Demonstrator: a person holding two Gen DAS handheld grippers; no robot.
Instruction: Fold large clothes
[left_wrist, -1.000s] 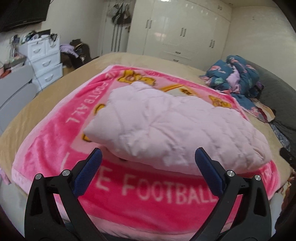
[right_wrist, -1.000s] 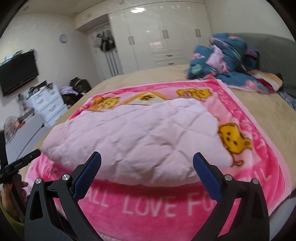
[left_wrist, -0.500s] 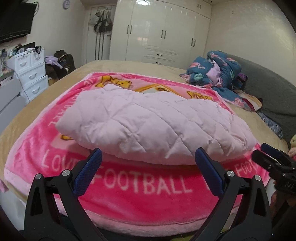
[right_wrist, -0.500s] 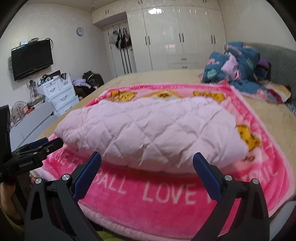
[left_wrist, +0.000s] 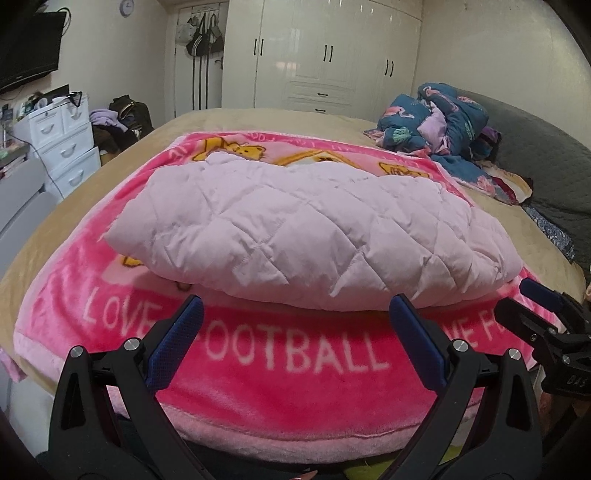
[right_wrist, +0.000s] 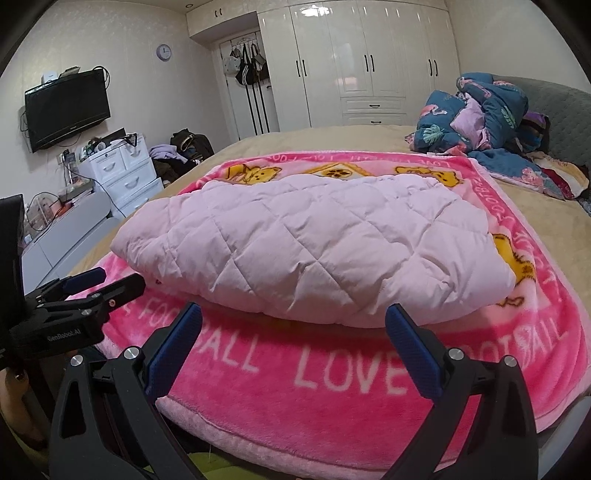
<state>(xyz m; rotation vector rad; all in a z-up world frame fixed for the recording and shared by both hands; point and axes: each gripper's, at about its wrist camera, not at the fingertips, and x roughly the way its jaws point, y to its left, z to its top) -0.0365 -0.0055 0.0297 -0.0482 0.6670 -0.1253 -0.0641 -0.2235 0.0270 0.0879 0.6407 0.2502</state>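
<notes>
Centrally, a folded pale-pink quilted coat (left_wrist: 306, 236) lies puffed on a bright pink "LOVE FOOTBALL" fleece blanket (left_wrist: 288, 373) spread over a tan bed (right_wrist: 369, 136). Both grippers, left gripper (left_wrist: 295, 317) and right gripper (right_wrist: 293, 325), hover just short of the blanket's near edge, jaws spread wide, holding nothing.

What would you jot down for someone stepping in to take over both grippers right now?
Left gripper: open, empty, at the bed's near edge.
Right gripper: open, empty, beside it.
The pale pink quilted garment lies as a folded bundle on the pink blanket, touching neither gripper.
Done: it looks folded into a compact shape.
Left: possibly a last fold or tidy; I cannot tell. The blue floral pile at the far side looks unfolded.
</notes>
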